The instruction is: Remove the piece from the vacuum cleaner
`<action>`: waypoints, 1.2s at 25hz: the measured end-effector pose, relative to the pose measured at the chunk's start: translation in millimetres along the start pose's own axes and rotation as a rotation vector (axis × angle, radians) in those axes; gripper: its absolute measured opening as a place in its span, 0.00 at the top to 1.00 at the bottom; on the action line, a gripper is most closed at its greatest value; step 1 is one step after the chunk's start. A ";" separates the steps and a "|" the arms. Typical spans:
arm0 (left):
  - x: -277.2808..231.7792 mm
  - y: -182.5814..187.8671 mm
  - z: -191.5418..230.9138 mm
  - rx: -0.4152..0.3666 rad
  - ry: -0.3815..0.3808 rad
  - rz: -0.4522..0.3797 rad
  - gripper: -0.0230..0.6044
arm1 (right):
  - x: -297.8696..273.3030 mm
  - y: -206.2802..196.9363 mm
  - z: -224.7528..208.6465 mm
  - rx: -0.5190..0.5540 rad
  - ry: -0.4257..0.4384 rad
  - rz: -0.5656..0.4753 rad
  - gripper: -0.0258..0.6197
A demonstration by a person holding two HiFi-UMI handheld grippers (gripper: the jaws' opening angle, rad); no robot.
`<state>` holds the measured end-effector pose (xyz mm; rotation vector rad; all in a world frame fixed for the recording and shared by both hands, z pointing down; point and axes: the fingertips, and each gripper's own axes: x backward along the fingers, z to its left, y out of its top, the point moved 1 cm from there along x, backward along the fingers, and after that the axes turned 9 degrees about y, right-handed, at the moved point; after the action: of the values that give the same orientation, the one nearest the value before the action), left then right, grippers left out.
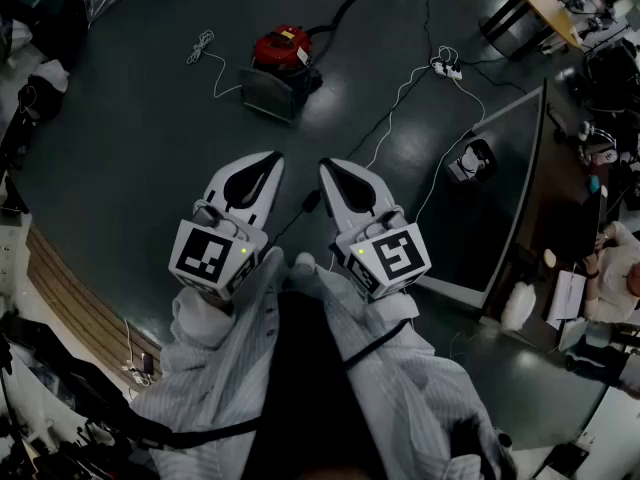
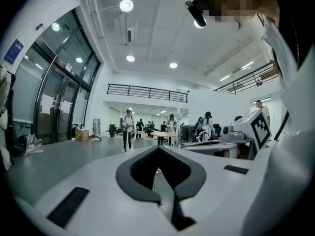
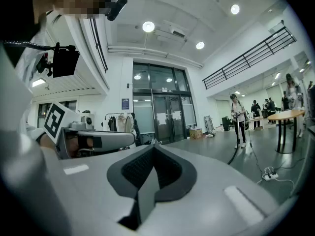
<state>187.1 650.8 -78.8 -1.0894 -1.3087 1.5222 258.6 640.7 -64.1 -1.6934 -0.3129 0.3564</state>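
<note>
vacuum cleaner [image 1: 283,53]: red body, black hose [image 1: 345,8] (on floor [image 1: 150,138]) | left tongs [image 1: 268,158]: clenched, empty | right tongs [image 1: 327,166]: clenched, empty

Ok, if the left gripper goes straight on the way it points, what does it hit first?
Probably nothing near. The shut left gripper points level over the grey floor toward a distant standing person. The red canister vacuum cleaner sits on the floor ahead, likely below that line; depth is unclear.

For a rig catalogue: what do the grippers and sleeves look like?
Left gripper and right gripper: white tapered shells with black teardrop insets, each bearing a cube with black-and-white square markers. Sleeves: pale; a black cable crosses the right one.
</note>
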 end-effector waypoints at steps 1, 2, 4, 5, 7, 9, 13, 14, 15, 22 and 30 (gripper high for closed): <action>-0.9 0.6 1.4 -0.002 0.009 0.008 0.96 | -0.7 -0.1 -0.7 0.000 0.000 0.000 0.97; -1.7 1.3 2.6 -0.004 0.016 0.015 0.96 | -1.2 -0.1 -1.3 0.000 0.000 -0.001 0.97; -2.5 2.1 3.5 -0.005 0.021 0.020 0.96 | -1.9 0.0 -2.0 0.001 0.000 0.000 0.97; -2.5 1.2 3.3 -0.007 0.017 0.016 0.96 | -1.9 0.1 -2.1 0.001 -0.001 0.000 0.97; -2.3 -1.1 3.0 -0.010 0.011 0.011 0.96 | -1.3 0.2 -2.3 0.000 -0.001 -0.001 0.97; -3.2 -0.5 2.8 -0.014 0.018 0.007 0.96 | -0.2 -0.4 -3.1 -0.001 -0.001 -0.003 0.97; -6.6 -1.8 0.2 -0.002 0.025 0.006 0.96 | 3.1 -2.8 -7.9 -0.011 0.003 -0.014 0.97; -7.4 -1.8 -0.1 0.000 0.027 0.006 0.96 | 3.4 -2.8 -9.5 -0.017 0.007 -0.020 0.97; -8.2 -2.3 0.4 -0.001 0.031 0.006 0.96 | 3.0 -2.6 -11.2 -0.024 0.011 -0.025 0.97; -28.4 -17.2 23.7 -0.004 0.070 0.046 0.96 | -22.8 -11.1 -29.8 -0.049 0.055 -0.014 0.97; -92.7 -21.7 103.0 -0.003 0.058 0.058 0.96 | -116.5 -13.2 -80.3 -0.059 0.081 0.014 0.97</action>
<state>115.2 536.7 -40.4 -1.1741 -1.2504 1.5198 184.8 523.3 -33.3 -1.7634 -0.2542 0.2901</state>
